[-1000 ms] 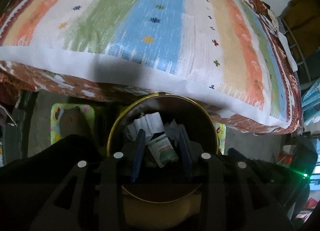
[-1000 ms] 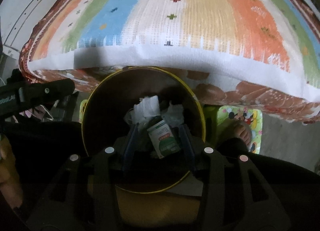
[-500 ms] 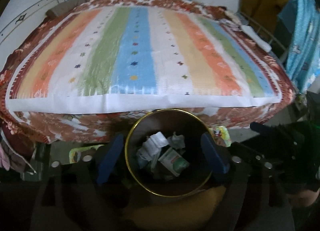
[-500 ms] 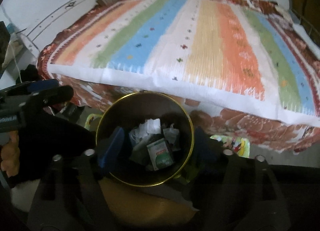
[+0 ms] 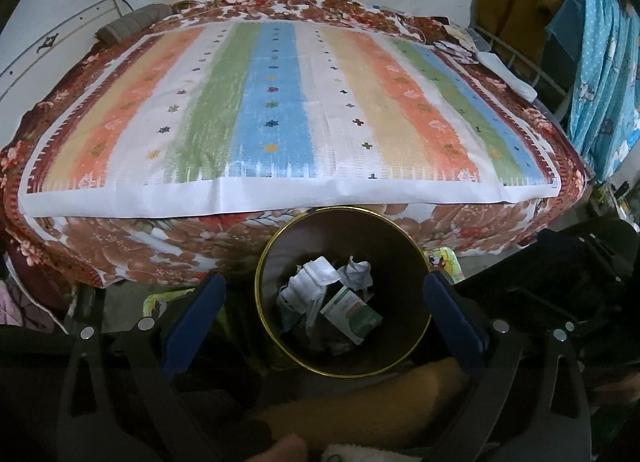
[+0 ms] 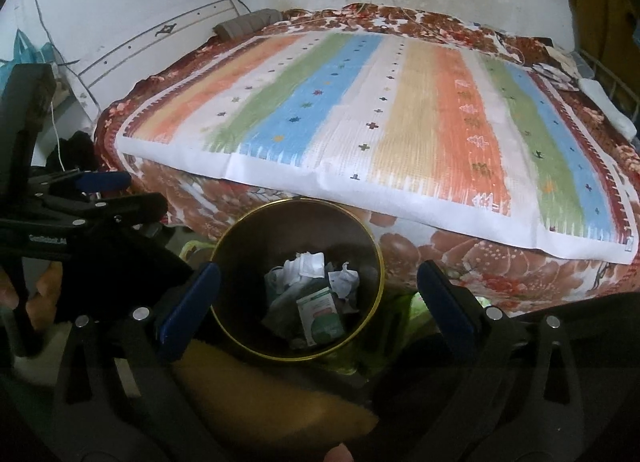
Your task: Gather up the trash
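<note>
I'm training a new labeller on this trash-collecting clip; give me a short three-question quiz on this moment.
1. True or false: the left gripper is open.
2. Where does the green-and-white box lie? A) on the striped mat B) inside the bin C) in the right gripper
3. Fill in: the bin has a ____-coloured rim.

Key: 1 true. 2 B, among crumpled paper. 3 gold.

Bin (image 5: 343, 222): on the floor, near side of the bed (image 5: 120, 250), against its edge.
In the bin: box (image 5: 351, 309) nearest, crumpled papers (image 5: 320, 278) just behind it.
Mat (image 5: 280, 102): spread on the bed, far from the bin.
Left gripper (image 5: 324, 318): fingers wide either side of the bin.
Right gripper (image 6: 316, 306): likewise astride the bin.
</note>
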A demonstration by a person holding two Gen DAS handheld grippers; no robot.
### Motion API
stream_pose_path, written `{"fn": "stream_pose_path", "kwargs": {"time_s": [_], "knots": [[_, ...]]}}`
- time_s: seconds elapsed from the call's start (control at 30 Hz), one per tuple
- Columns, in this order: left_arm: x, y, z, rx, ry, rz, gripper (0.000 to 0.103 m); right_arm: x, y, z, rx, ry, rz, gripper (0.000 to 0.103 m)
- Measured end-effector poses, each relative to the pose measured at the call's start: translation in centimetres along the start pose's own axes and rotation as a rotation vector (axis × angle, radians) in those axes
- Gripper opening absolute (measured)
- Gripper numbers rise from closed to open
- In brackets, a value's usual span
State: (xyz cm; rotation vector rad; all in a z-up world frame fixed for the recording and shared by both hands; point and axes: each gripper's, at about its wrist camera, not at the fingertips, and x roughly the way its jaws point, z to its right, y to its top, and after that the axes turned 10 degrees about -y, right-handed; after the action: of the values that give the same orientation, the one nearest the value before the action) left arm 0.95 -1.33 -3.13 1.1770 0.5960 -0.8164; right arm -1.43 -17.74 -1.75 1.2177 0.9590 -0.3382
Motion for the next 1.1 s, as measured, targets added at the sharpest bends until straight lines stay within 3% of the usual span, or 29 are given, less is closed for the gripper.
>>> {"fn": "stream_pose_path", "kwargs": {"time_s": [0.47, 1.1], "knots": [[-0.64, -0.27, 0.44, 0.017, -0.018, 0.043, 0.097, 0.01, -0.09, -0.08, 0.005, 0.04, 0.001, 0.094], [-0.28, -0.33, 0.79, 0.019, -0.017, 0.026, 0.097, -0.1, -0.08, -0.55, 0.005, 0.053, 0.001, 0.094]]}}
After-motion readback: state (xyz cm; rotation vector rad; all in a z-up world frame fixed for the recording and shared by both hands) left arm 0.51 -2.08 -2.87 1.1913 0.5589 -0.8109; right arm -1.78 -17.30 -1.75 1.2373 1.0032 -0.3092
